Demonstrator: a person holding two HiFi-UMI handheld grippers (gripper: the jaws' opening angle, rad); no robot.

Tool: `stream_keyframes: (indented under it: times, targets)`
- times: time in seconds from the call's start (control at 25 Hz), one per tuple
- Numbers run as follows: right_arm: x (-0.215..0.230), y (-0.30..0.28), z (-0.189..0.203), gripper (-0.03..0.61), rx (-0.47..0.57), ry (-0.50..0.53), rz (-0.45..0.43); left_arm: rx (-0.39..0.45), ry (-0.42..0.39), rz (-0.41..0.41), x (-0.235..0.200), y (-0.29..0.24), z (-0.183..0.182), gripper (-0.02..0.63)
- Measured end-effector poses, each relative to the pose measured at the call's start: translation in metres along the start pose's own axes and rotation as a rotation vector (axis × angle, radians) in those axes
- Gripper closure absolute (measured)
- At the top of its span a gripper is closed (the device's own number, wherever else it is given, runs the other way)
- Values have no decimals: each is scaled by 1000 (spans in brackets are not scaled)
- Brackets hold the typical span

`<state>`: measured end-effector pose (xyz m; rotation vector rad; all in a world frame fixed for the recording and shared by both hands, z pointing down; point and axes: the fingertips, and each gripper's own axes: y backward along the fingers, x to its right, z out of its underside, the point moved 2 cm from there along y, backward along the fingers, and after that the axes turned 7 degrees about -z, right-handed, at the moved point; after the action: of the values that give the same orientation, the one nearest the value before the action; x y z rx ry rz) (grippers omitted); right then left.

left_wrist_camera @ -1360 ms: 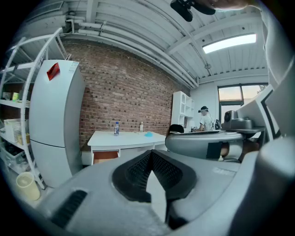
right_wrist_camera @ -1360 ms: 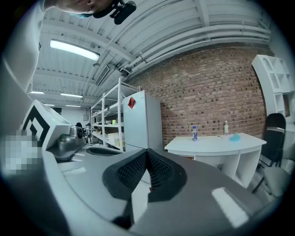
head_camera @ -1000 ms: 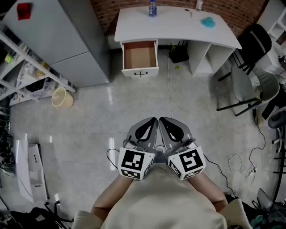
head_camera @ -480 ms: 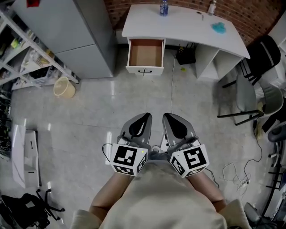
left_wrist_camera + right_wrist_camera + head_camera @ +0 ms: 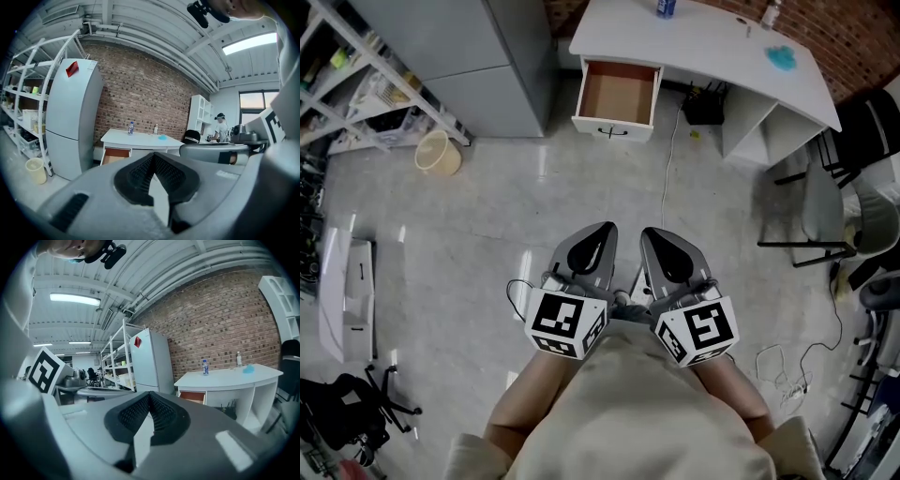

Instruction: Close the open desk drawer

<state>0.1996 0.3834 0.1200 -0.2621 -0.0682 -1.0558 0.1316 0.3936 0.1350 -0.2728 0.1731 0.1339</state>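
Over the last second the white desk with its curved worktop (image 5: 703, 52) has slid up towards the top edge of the head view. The wooden-lined open drawer (image 5: 619, 94) rides up with it, so I judge I am walking in on it. The drawer itself has not changed. It is pulled fully out of the desk's left side, its bare brown bottom showing, well apart from me across the grey floor (image 5: 487, 225).

My left tool (image 5: 598, 234) and my right tool (image 5: 654, 239) touched at the tips a second ago. Now they sit just beside each other with a narrow gap. Each has its jaws together on nothing, which both gripper views confirm.

So the closing has not begun. The approach is under way, and shut jaws should suit pushing on the white drawer front.

By count:
- Two tools.
- One desk and one open drawer, with one small black handle (image 5: 612, 132).
- Two bottles at the back of the worktop: a blue-labelled one (image 5: 666, 7) and a clear one (image 5: 772, 14).
- One blue cloth-like patch (image 5: 781, 58).
- One beige round bin (image 5: 438, 153) on the floor, near one tall grey cabinet (image 5: 469, 56).
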Motion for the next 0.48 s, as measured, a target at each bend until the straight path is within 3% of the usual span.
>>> stream_keyframes:
  times: [0.48]
  targets:
    - [26,-40,-6,575,-11,-2,27,1,-8,31,-24,-39,-10,612]
